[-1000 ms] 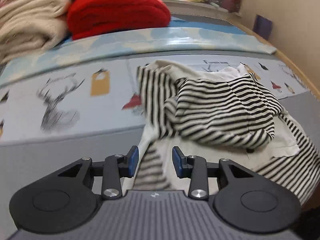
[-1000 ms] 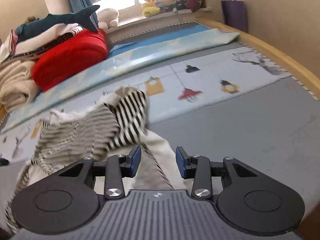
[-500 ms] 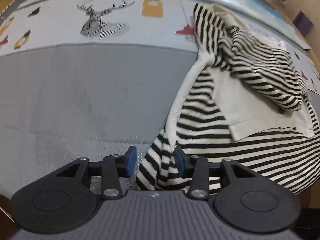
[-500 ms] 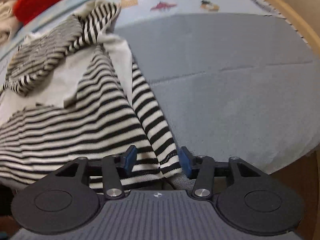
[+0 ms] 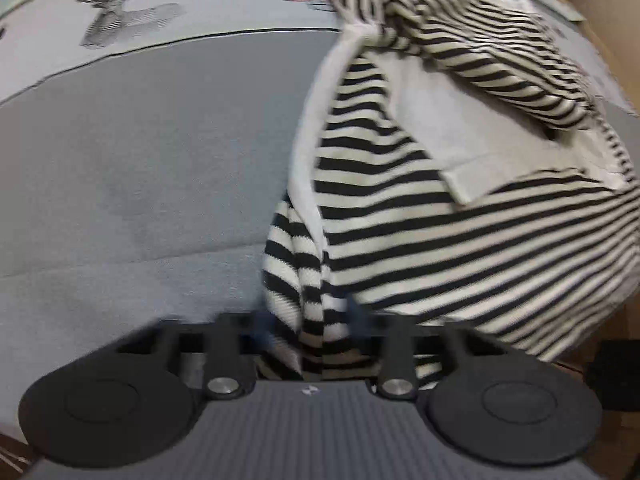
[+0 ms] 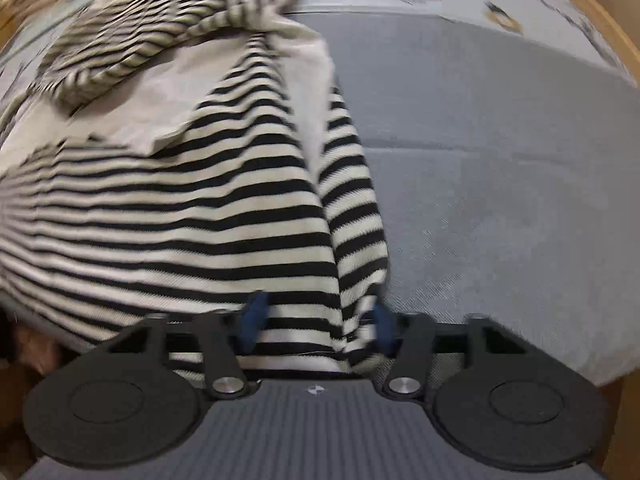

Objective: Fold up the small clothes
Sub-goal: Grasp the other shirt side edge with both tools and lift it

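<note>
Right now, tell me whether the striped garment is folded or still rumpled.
Rumpled, not folded. The striped garment lies bunched on the grey mat, its upper part heaped and twisted, its plain lining exposed.

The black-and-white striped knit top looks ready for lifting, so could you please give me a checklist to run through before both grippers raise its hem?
1. Black-and-white striped knit top lies on the grey padded mat: ok.
2. Hem corner sits between left gripper jaws: ok.
3. Left jaws shut on it: cannot tell, blurred.
4. Hem sits between right gripper jaws: ok.
5. Right jaws clamped: not ok, a gap shows.
6. Upper part is spread flat: not ok, bunched.
</note>
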### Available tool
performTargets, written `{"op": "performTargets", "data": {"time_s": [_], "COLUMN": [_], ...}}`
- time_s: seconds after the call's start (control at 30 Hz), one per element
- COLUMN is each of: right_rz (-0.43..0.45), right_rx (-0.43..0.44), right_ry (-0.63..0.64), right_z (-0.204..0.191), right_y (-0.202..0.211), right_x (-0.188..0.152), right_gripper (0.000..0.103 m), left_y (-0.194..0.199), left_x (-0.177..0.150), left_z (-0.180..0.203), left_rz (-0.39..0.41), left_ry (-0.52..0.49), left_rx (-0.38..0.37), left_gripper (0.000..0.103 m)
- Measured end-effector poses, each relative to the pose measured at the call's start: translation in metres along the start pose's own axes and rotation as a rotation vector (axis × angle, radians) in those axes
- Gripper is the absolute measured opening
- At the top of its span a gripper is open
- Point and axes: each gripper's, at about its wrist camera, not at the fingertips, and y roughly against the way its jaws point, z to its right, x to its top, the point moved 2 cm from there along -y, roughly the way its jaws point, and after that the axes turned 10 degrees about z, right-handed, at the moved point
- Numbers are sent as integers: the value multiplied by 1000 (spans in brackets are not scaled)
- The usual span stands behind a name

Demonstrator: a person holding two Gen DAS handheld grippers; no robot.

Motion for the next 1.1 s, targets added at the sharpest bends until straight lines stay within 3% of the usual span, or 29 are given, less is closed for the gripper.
{"op": "performTargets", "data": {"time_s": [0.03, 0.07, 0.17, 0.37, 0.57, 0.77, 0.9, 1.1], "right_rz": [-3, -8, 11, 236, 443, 592, 616, 464], "right_rx": [-5, -15, 11, 66, 232, 346, 381, 321], "right_ry": [8, -4, -83, -145, -348, -486, -531, -664], "right_z": [0, 3, 17, 17, 27, 42, 50, 64], "right_y": [1, 3, 13, 63, 125, 187, 218, 186], "right_x": [0, 0, 4, 14, 24, 15, 8, 39], "right_gripper": [19, 9, 6, 5, 5, 5, 5, 5], "left_y": [2, 5, 17, 68, 137, 212, 222, 160], "left_x": [-1, 0, 3, 14, 7, 1, 12, 71], "left_z": [0, 1, 2, 20, 31, 13, -12, -44], "left_rz": [-2, -4, 7, 104, 236, 359, 359, 288], "left_ry": [-3, -14, -30, -53, -35, 45, 148, 323], "left_rx": [-7, -6, -8, -49, -134, -179, -170, -142], "left_gripper": [17, 15, 13, 11, 11, 10, 10, 10]}}
